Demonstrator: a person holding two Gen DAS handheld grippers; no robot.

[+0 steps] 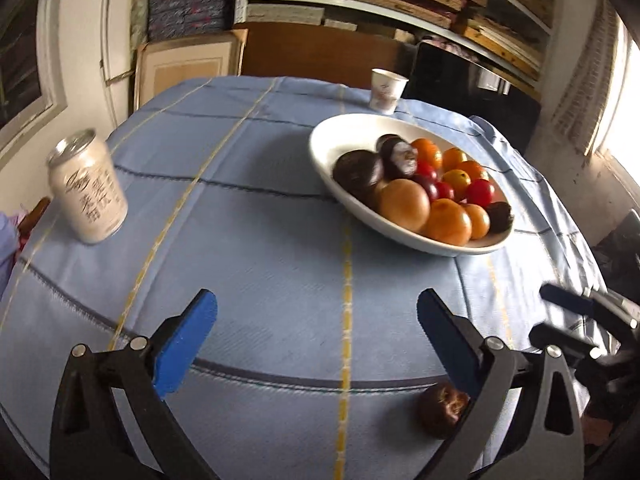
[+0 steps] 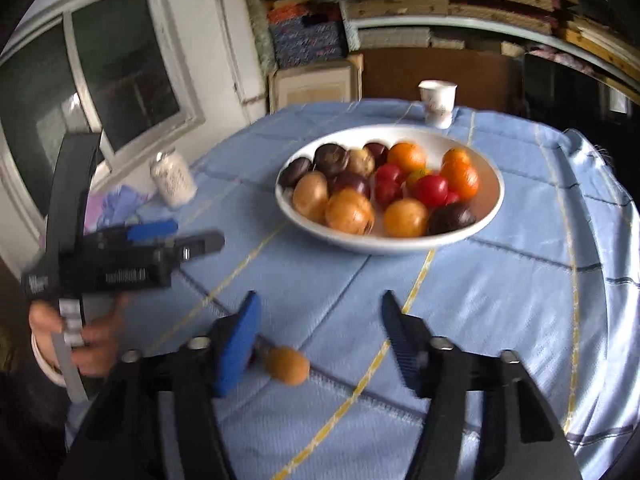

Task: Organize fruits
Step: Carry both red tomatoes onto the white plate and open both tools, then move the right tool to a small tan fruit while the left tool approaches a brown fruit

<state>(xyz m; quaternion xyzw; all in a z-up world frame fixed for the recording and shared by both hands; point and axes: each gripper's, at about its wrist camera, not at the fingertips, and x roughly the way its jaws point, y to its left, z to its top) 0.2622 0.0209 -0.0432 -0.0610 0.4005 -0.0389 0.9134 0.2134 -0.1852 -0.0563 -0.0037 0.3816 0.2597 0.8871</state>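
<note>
1. The left gripper point(image 1: 316, 336) stands with its blue-padded jaws spread wide and nothing between them, over bare blue checked tablecloth point(image 1: 260, 240).
2. The right gripper point(image 2: 320, 340) is also open, its jaws apart and empty; no pad presses on anything.
3. A small round brown fruit point(image 2: 289, 365) lies loose on the cloth just beside the right gripper's blue left pad, outside the gap rather than in it. The left wrist view shows a dark brownish fruit point(image 1: 443, 410) low on the cloth by the left gripper's right finger; it is probably the same piece, though I cannot tell for sure.
4. Farther out sits the wide white ceramic bowl point(image 2: 494, 184), heaped with oranges, red and dark purple fruit.
5. Beyond that stand a pale drink can point(image 1: 88, 188) and a white paper cup point(image 1: 386, 90), both well clear of the bowl.
6. The step looks like gathering the stray fruit. To do it well, shift the right gripper sideways until the fruit sits centred between the pads, close gently across its widest part since it may roll, then lower it into a free hollow of the bowl instead of dropping it on the heap.
</note>
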